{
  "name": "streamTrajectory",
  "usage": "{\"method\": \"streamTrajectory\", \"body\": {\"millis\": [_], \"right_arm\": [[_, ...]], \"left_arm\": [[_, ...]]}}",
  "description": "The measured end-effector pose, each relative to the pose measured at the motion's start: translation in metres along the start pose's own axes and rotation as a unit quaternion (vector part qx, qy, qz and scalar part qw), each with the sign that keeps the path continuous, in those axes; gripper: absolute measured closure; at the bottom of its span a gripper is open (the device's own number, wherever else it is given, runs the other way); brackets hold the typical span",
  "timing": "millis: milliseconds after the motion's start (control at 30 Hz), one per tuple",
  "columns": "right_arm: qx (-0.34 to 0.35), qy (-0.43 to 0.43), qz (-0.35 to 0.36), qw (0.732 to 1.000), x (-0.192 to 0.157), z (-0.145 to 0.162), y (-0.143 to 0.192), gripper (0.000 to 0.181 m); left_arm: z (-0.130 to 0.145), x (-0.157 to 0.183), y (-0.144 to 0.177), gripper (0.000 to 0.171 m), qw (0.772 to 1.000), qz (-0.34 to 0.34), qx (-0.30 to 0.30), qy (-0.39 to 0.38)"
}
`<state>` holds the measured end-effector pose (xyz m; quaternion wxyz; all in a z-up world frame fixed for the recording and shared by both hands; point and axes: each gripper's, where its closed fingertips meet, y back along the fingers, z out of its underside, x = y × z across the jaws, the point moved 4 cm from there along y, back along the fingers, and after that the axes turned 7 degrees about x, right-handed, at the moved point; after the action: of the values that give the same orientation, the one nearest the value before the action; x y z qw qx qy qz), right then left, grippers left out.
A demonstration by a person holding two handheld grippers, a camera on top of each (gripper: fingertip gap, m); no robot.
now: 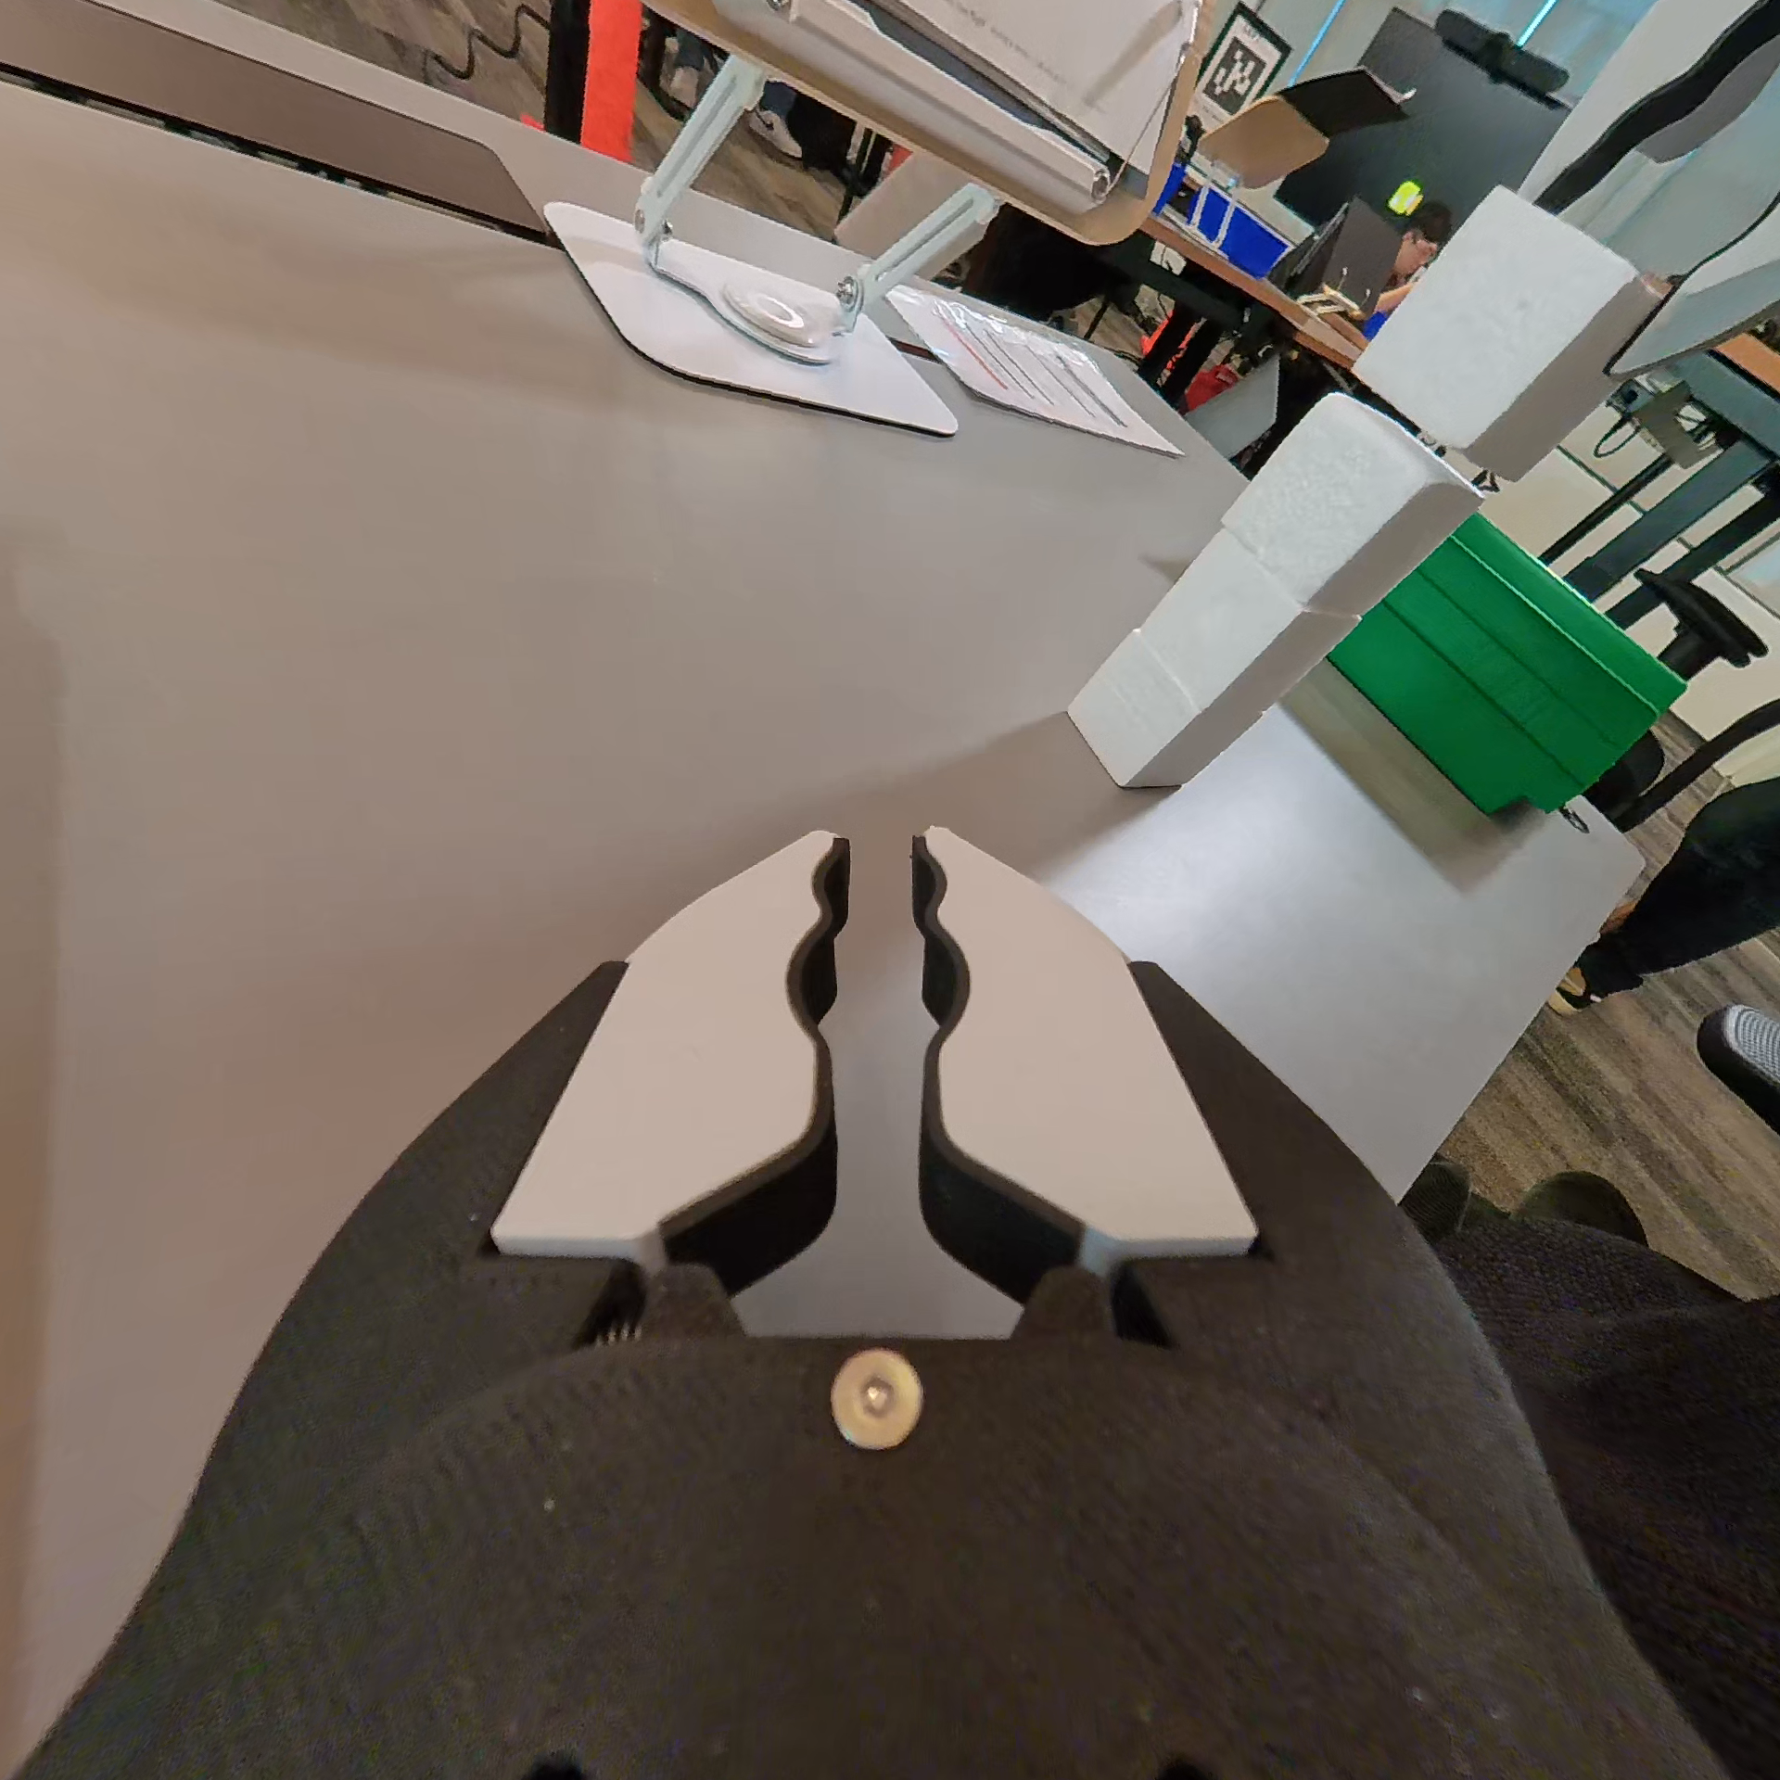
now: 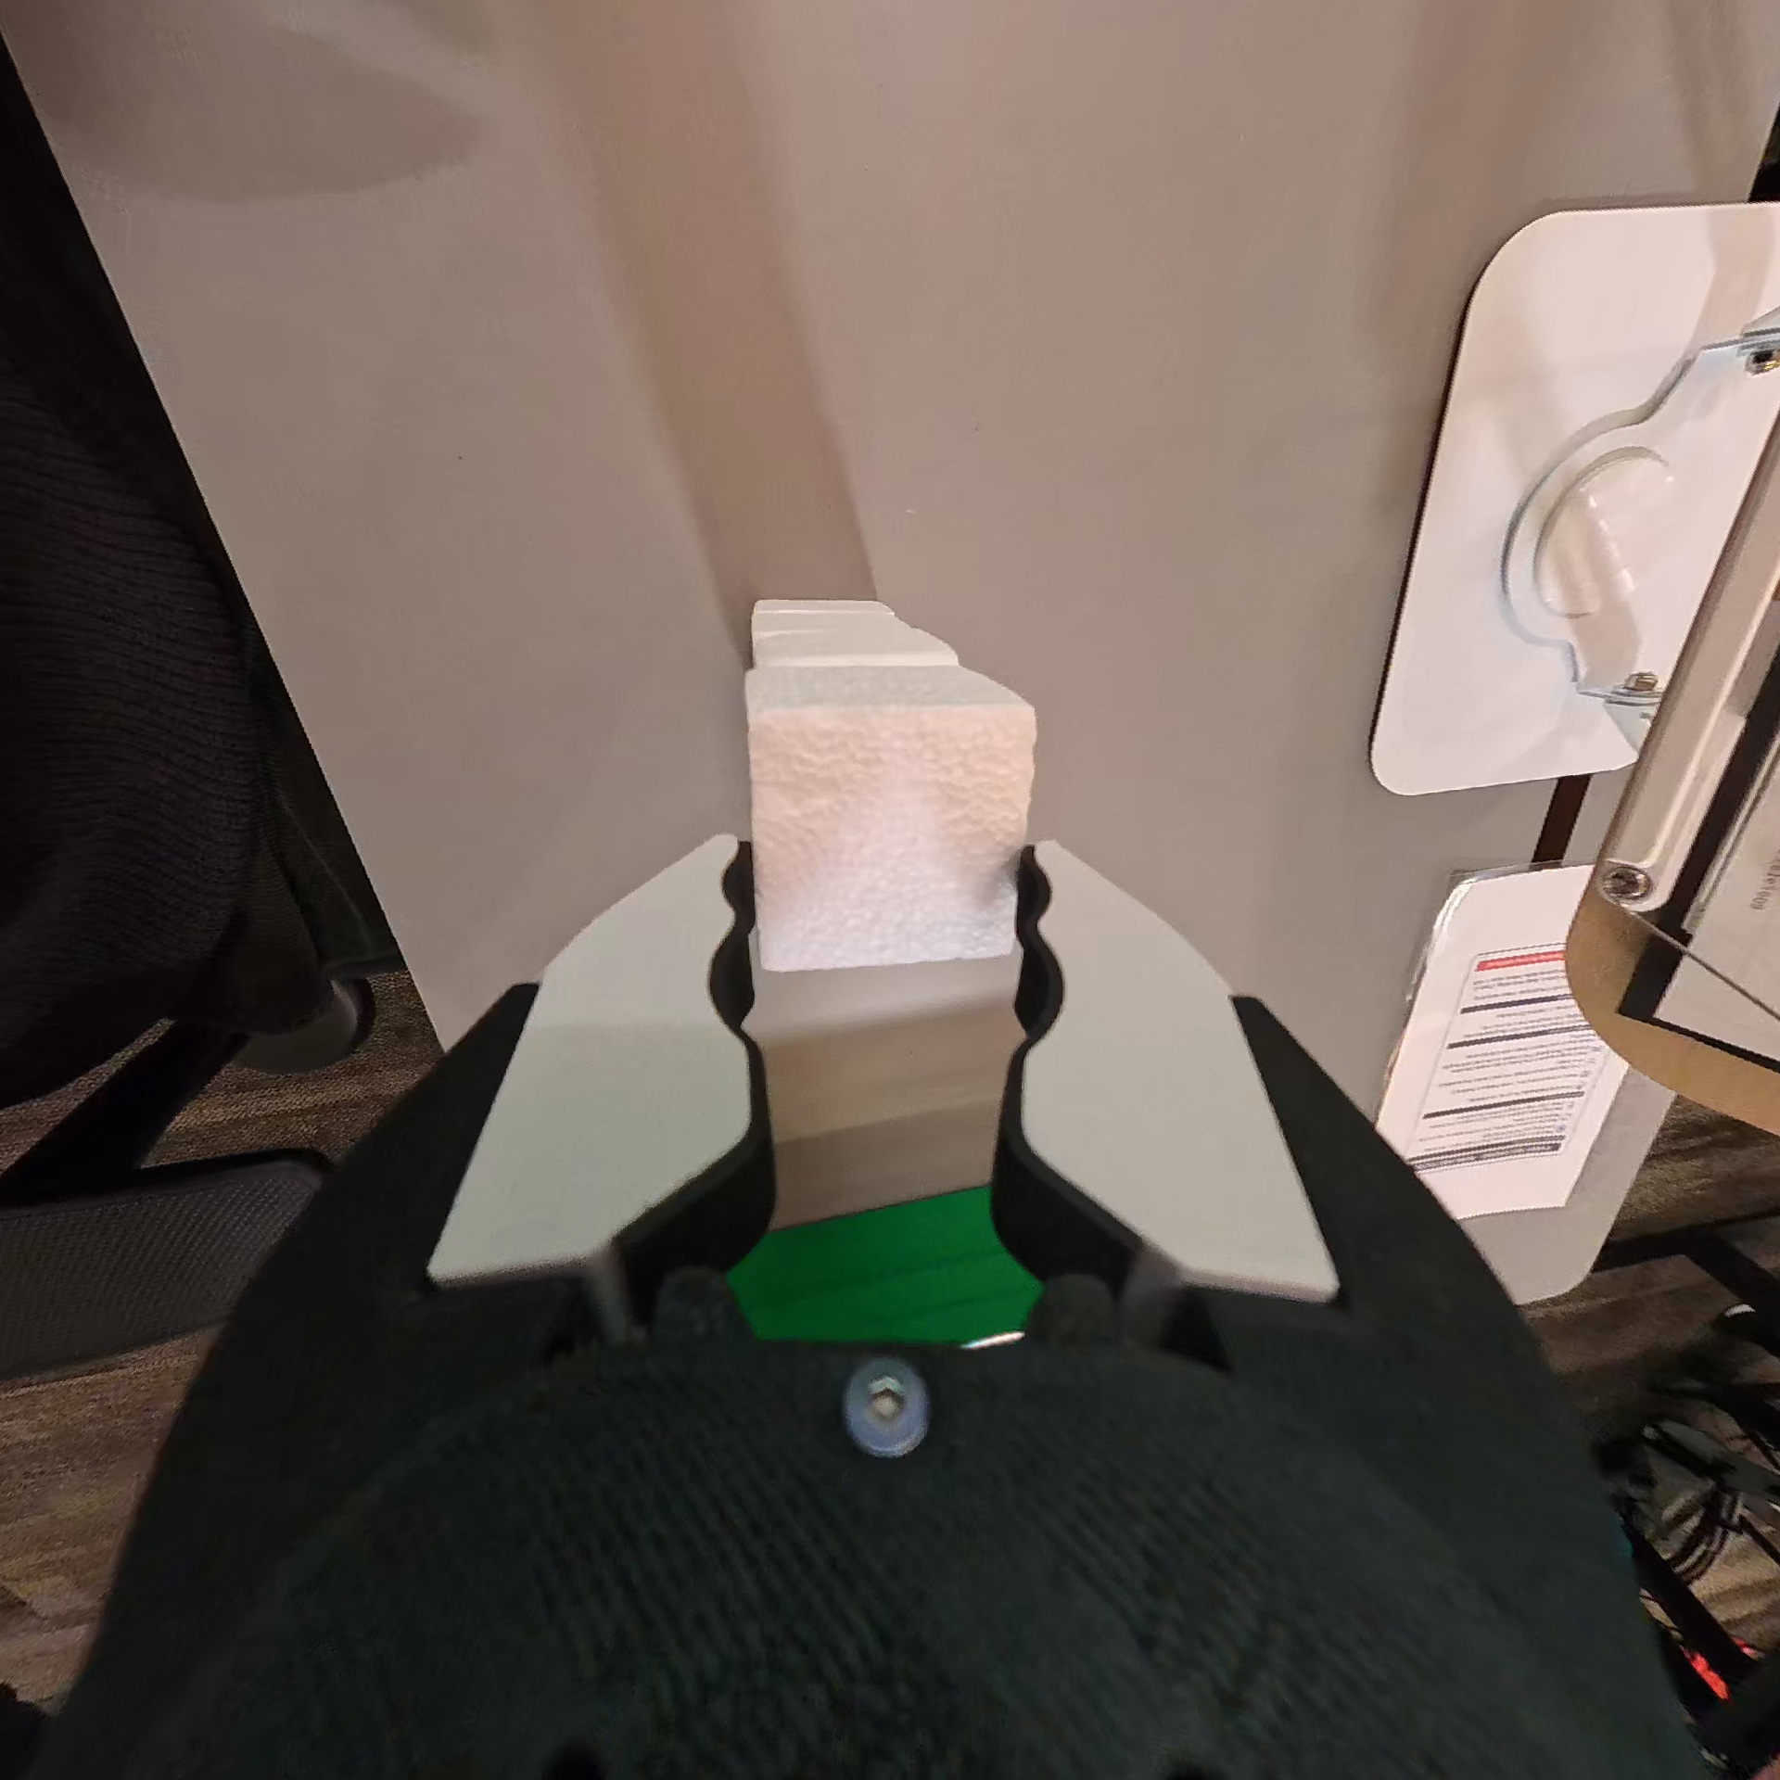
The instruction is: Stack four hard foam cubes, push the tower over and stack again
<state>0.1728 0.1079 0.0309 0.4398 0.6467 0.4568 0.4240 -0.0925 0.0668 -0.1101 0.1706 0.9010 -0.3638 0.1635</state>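
The left gripper (image 1: 880, 848) has pale grey fingers (image 1: 693, 1050) with wavy black rubber inner edges, set in a coarse black printed body. Its jaws stand a narrow gap apart with nothing between them, low over the smooth grey table (image 1: 433, 674). Ahead and to its right, a stack (image 1: 1281, 578) of three white foam blocks stands on the table, grainy and square-edged, each offset from the one below. Just beyond the stack sits a green box (image 1: 1512, 674) with ridged sides. Above the stack the right gripper (image 2: 878, 862) holds a fourth block (image 2: 891, 819) pinched by its fingertips, clear of the top block. In the right wrist view the stack (image 2: 848, 641) shows past this block. Far ahead of the left gripper stands a white stand (image 1: 732, 318) with a rounded flat base and slim metal legs, and a plastic-covered sheet (image 1: 1040, 371) lies beside it.
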Motion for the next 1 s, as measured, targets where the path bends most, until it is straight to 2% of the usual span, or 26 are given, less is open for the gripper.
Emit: {"method": "streamTrajectory", "body": {"millis": [1000], "right_arm": [[-0.008,0.022,0.002,1.000,-0.0035,0.0013,-0.0056,0.128]], "left_arm": [[0.0024,0.0006,-0.0011,0.159,1.000,0.000,-0.008,-0.005]]}}
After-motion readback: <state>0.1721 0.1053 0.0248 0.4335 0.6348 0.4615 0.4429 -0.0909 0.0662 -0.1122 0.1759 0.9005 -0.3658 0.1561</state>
